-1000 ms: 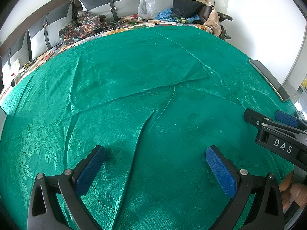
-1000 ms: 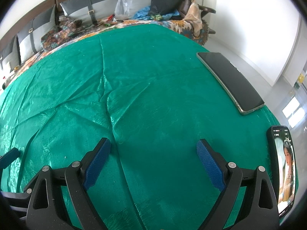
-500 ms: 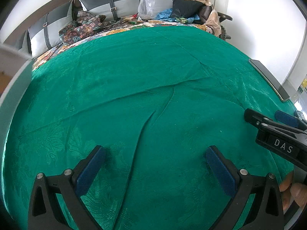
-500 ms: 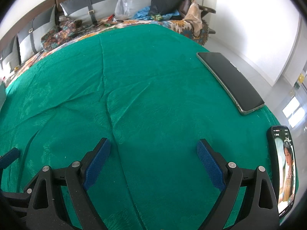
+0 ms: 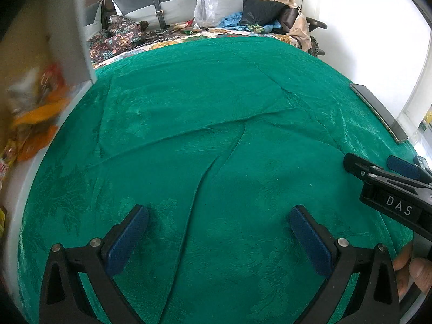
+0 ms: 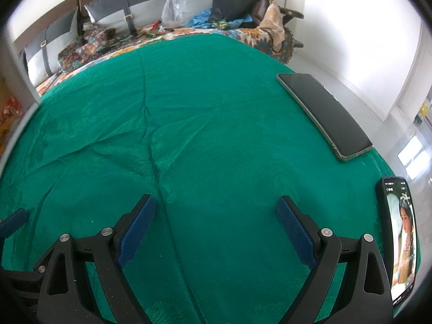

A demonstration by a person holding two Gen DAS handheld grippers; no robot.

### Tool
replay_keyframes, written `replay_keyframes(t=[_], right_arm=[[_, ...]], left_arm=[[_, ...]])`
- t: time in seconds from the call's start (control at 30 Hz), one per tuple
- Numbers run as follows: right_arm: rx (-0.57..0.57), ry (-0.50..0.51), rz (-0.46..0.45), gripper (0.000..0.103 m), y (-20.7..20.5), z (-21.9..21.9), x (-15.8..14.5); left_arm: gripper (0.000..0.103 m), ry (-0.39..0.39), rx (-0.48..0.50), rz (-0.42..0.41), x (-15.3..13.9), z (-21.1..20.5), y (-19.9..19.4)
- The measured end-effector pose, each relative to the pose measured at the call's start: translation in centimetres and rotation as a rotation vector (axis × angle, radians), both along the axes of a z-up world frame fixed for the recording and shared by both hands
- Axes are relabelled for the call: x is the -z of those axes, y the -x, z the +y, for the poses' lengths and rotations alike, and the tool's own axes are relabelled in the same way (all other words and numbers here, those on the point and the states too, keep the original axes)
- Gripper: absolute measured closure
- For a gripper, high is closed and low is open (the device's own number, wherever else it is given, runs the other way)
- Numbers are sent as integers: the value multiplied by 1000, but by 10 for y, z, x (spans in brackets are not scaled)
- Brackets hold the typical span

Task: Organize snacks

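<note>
A blurred pale box point(image 5: 67, 40) with orange and yellow snack packets point(image 5: 37, 108) inside it has come in at the far left, over the table's left edge; a slice of the box point(image 6: 16, 81) also shows in the right wrist view. My left gripper point(image 5: 218, 229) hovers open over the green tablecloth point(image 5: 216, 121) with nothing between its fingers. My right gripper point(image 6: 216, 226) is open too, empty, low over the cloth to the right of the left one. The right gripper's body point(image 5: 388, 186) shows at the right of the left wrist view.
A dark phone point(image 6: 324, 113) lies on the cloth at the right, and a second phone point(image 6: 399, 232) with a lit screen lies near the right front edge. A sofa point(image 5: 162, 8) with cushions, clothes and a plastic bag point(image 5: 206, 8) stands behind the table. A hand point(image 5: 413, 270) holds the right gripper.
The box with snack packets has moved in from the left and now fills much more of the left edge. Both grippers have stayed where they were, open.
</note>
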State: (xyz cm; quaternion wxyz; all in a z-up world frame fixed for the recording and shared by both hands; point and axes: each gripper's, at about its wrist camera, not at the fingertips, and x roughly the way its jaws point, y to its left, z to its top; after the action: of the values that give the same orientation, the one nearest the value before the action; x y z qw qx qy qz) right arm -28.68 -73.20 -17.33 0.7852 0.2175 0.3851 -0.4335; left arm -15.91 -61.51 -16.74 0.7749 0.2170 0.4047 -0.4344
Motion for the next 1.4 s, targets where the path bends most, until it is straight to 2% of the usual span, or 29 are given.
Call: replay_keyframes(t=[1.4], right_arm=[[1,0,0,9,0,1,0]], left_arm=[[0,-1,-2,2,-2,4,2]])
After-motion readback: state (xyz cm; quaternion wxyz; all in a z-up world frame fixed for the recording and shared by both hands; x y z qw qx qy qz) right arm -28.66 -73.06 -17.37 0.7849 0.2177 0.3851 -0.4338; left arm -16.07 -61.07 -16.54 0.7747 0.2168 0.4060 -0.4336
